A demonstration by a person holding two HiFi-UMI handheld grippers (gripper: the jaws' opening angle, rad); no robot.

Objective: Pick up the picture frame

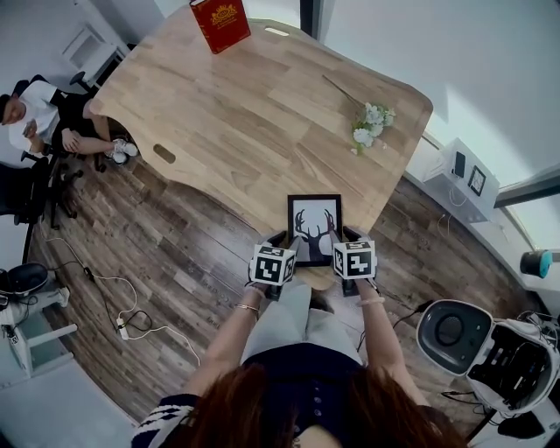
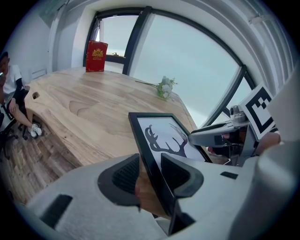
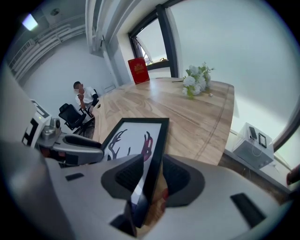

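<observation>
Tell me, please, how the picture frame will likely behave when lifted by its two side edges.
The picture frame looks rigid and thin, so it should lift without sagging. Its smooth, narrow border may slip or pivot between the left gripper and right gripper. The reflective front suggests glazing, probably fragile.

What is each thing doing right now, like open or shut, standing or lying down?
picture frame: lying face up on the table, one side between each gripper's jaws
left gripper: jaws open, frame edge between them
right gripper: jaws open, frame edge between them
red book: standing upright
flowers: lying on the table
</observation>
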